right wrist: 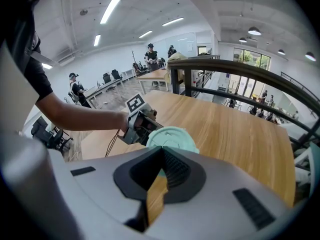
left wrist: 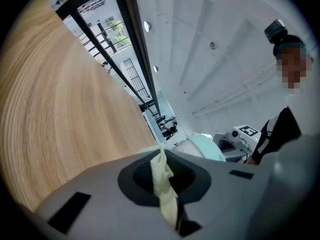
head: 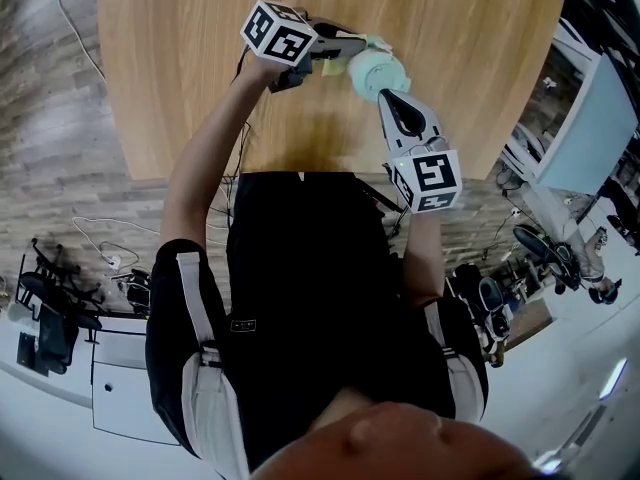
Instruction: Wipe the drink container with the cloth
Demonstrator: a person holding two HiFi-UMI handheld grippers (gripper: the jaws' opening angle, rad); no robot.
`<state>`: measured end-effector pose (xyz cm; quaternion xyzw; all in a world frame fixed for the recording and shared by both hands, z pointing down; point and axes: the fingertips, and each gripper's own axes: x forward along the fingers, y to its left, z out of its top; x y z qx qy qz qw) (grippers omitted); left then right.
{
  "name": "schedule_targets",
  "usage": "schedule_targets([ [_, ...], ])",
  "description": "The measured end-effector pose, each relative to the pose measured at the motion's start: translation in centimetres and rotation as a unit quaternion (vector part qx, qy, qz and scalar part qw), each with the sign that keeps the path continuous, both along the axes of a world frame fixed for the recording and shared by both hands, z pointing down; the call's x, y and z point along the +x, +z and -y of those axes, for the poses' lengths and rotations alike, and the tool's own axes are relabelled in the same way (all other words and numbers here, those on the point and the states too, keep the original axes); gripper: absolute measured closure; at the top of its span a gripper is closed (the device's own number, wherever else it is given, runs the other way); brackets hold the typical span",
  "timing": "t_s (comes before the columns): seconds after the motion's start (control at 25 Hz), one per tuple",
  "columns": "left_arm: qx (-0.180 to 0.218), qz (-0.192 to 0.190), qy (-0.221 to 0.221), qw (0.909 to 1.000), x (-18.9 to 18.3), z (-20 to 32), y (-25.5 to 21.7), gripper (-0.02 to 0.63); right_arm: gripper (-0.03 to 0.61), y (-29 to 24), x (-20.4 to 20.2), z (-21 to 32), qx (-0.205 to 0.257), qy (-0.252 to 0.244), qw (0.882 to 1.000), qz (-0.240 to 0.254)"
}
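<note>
- Right hand-held gripper [right wrist: 161,158]: jaws drawn narrow on the mint-green drink container [head: 378,71], held off the wooden counter [head: 480,58] in front of the person;
- Left hand-held gripper [left wrist: 162,156]: jaws closed on a pale yellow cloth [left wrist: 164,179], which sits against the container's far side;
- Handling, as judged: container looks like light, smooth plastic, likely to slip or twist under wiping pressure, so grip the body firmly; cloth is soft and limp, best pinched at a bunched fold.
</note>
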<state>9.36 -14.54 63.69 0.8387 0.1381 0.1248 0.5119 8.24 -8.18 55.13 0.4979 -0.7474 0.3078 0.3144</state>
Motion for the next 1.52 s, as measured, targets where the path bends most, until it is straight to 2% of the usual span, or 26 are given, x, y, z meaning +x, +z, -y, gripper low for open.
schedule_targets([
  [0.2,-0.005,-0.053,0.032,0.9981,0.6,0.4,-3.5,0.582,0.546,0.1,-0.2,0.1,0.002,0.000,1.000,-0.001],
  [0.28,0.008,-0.062,0.050,0.9968,1.0,0.5,-4.2,0.583,0.548,0.1,-0.1,0.1,0.003,0.000,1.000,0.000],
  [0.44,0.042,-0.055,0.079,0.9945,1.5,0.3,-4.2,0.583,0.547,0.1,-0.1,0.0,0.003,0.000,1.000,0.000],
  [0.6,0.020,-0.044,0.076,0.9960,2.2,0.3,-3.1,0.583,0.548,0.1,0.0,0.1,0.003,-0.001,1.000,0.000],
  [0.76,0.011,-0.002,0.061,0.9981,2.2,0.1,0.6,0.583,0.547,0.3,-0.3,0.0,0.002,-0.003,1.000,0.001],
  [1.0,-0.012,0.044,0.018,0.9988,1.7,0.1,4.4,0.583,0.546,0.2,-0.2,0.3,0.003,-0.002,1.000,0.003],
  [1.16,-0.022,0.067,-0.045,0.9965,1.0,0.0,5.7,0.583,0.548,0.2,0.0,0.2,0.002,-0.003,1.000,0.003],
  [1.36,-0.009,0.089,-0.141,0.9860,-0.6,0.5,6.3,0.583,0.548,0.4,0.1,0.2,-0.001,-0.011,1.000,0.001],
  [1.52,-0.031,0.097,-0.189,0.9768,-1.7,-0.5,6.6,0.583,0.548,0.3,0.4,0.1,-0.003,-0.021,1.000,-0.003],
])
